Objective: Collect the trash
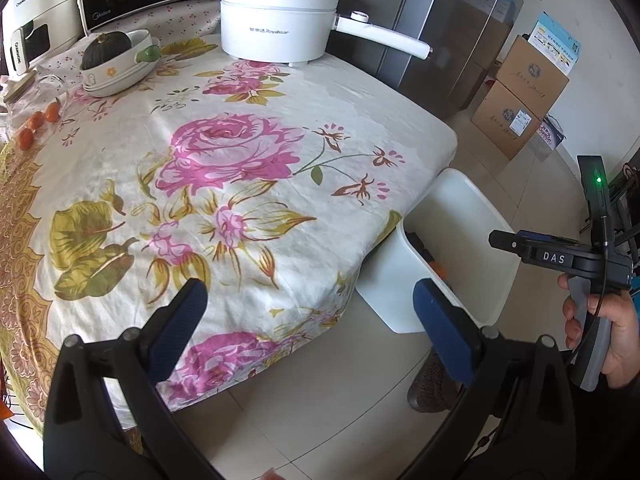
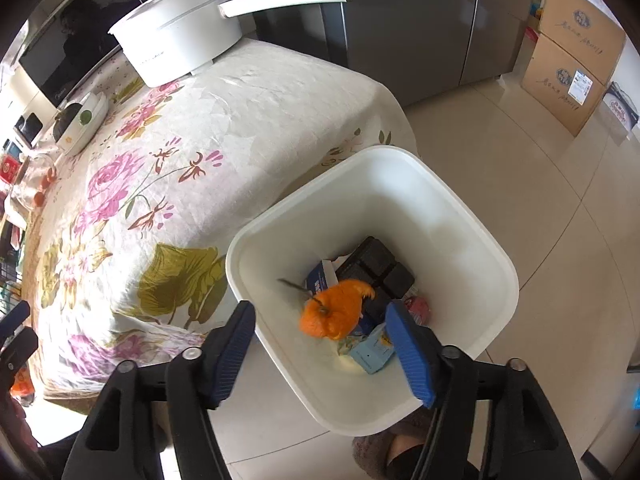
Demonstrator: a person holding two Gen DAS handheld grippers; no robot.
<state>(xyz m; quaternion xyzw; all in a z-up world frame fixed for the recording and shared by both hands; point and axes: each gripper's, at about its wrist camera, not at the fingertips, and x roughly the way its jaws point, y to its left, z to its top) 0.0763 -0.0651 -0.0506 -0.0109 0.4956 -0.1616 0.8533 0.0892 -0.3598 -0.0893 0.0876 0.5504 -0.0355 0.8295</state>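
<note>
Left tool [image 1: 308, 320] hangs wide open and empty over the bench [image 1: 224, 152] edge. Right tool [image 2: 322, 344], jaws spread and gripping nothing, hovers above the bin [image 2: 460, 184]; orange peel [image 2: 332, 314] lies inside, stem pointing up-left. Best clear the rim before lifting away.
</note>
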